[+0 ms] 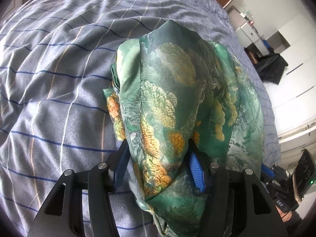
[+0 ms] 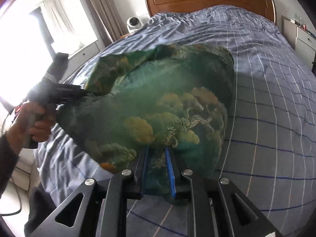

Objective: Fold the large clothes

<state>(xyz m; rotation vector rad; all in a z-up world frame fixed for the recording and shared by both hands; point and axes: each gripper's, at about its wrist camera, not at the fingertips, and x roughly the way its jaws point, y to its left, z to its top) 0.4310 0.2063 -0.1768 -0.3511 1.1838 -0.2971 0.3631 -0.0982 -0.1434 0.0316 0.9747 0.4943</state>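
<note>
A large green silky garment point(image 1: 177, 79) with orange and yellow floral print hangs bunched over the bed. My left gripper point(image 1: 158, 144) is shut on a thick gathered fold of it, and the cloth fills the gap between its blue pads point(image 1: 195, 169). In the right wrist view the garment point(image 2: 158, 90) is stretched out and lifted off the bed. My right gripper point(image 2: 156, 149) is shut on its near edge, jaws narrow. The left gripper point(image 2: 86, 94) grips the far left edge, with a person's hand point(image 2: 37, 122) on its handle.
The bed point(image 2: 266, 98) has a rumpled blue-grey checked cover and a wooden headboard point(image 2: 207, 0). A white nightstand point(image 2: 304, 39) stands at the right and a small white device point(image 2: 134, 22) at the left of the headboard. A black bag point(image 1: 272, 67) lies on the floor by white cabinets.
</note>
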